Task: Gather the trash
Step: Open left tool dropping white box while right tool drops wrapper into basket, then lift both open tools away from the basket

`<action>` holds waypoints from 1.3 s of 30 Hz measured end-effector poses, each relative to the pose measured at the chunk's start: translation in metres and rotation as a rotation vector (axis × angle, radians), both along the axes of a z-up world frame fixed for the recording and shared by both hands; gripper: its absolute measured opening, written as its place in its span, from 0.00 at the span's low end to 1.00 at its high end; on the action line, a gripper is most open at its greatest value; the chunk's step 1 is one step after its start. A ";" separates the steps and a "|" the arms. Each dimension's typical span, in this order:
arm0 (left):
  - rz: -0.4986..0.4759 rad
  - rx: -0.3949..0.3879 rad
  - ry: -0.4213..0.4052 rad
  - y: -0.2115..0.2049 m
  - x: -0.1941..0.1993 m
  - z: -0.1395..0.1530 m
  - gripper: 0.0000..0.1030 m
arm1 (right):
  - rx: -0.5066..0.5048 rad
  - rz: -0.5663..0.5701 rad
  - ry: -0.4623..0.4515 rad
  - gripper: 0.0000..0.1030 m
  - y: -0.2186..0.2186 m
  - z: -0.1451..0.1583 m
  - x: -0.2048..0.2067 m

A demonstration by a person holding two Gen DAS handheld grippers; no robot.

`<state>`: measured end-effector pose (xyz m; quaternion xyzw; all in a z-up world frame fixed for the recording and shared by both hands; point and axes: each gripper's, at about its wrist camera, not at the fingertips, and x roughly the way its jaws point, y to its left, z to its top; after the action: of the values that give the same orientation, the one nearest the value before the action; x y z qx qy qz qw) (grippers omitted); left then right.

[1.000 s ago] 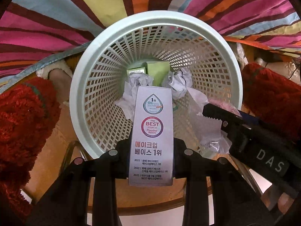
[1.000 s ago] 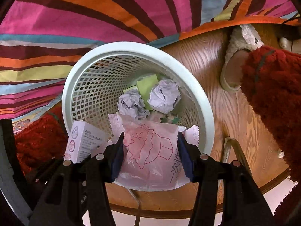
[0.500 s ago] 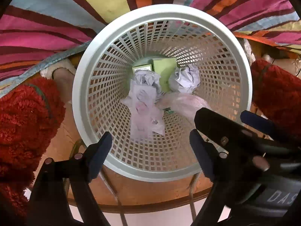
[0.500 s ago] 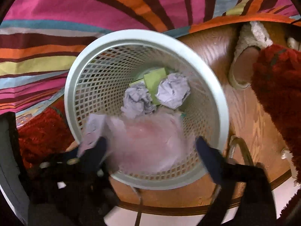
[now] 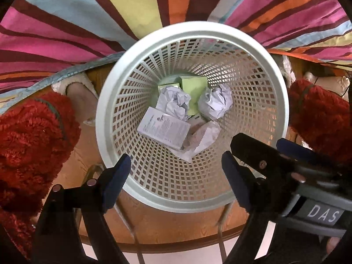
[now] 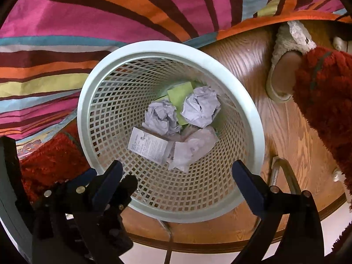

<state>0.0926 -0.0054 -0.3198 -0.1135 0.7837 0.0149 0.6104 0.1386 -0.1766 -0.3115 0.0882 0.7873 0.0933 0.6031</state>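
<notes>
A white lattice waste basket (image 5: 105, 118) (image 6: 248, 114) stands below both grippers. Inside lie a white printed carton (image 5: 164, 129) (image 6: 148, 148), a pink plastic wrapper (image 5: 201, 136) (image 6: 193, 146), two crumpled paper balls (image 5: 216, 104) (image 6: 201, 107) and a green box (image 5: 194, 88) (image 6: 180, 93). My left gripper (image 5: 176, 182) is open and empty above the basket's near rim. My right gripper (image 6: 178, 184) is open and empty above the near rim too. The right gripper's black body (image 5: 286, 173) shows at the right of the left wrist view.
A striped, many-coloured cloth (image 5: 88, 22) (image 6: 110, 22) lies behind the basket. The basket stands on a round wooden surface (image 6: 275, 114) with a curved front edge. Red fuzzy fabric (image 5: 28, 136) (image 6: 325, 92) and a beige slipper (image 6: 283, 66) flank it.
Both grippers opened. The carton dropped from the left gripper and the pink wrapper from the right; both now lie in the basket.
</notes>
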 end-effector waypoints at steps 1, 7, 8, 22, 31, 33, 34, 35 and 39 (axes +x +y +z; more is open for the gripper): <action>-0.001 0.003 -0.008 0.000 0.000 0.002 0.80 | -0.001 0.003 -0.011 0.92 0.000 0.003 0.000; -0.001 0.025 -0.074 0.000 0.002 0.023 0.80 | -0.006 0.009 -0.101 0.92 0.004 0.026 -0.003; -0.003 0.031 -0.090 0.000 0.003 0.028 0.80 | -0.008 0.012 -0.129 0.92 0.005 0.033 -0.003; -0.009 0.100 -0.463 0.010 0.008 0.154 0.80 | 0.029 0.064 -0.587 0.92 0.004 0.167 -0.004; 0.052 0.143 -0.681 0.027 0.003 0.232 0.80 | 0.055 0.040 -0.797 0.92 -0.005 0.247 -0.008; 0.056 0.152 -0.713 0.028 0.000 0.245 0.80 | 0.056 0.050 -0.825 0.92 -0.005 0.258 -0.009; 0.059 0.154 -0.733 0.028 -0.002 0.253 0.80 | 0.059 0.055 -0.842 0.92 -0.005 0.264 -0.010; 0.059 0.157 -0.750 0.028 -0.003 0.260 0.80 | 0.060 0.058 -0.853 0.92 -0.005 0.268 -0.011; 0.054 0.163 -0.809 0.027 -0.010 0.283 0.80 | 0.070 0.087 -0.920 0.92 -0.002 0.290 -0.021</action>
<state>0.0829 0.0215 -0.0365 -0.0822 0.4735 0.0470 0.8757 0.1176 -0.1790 -0.0219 0.0248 0.4373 0.1747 0.8818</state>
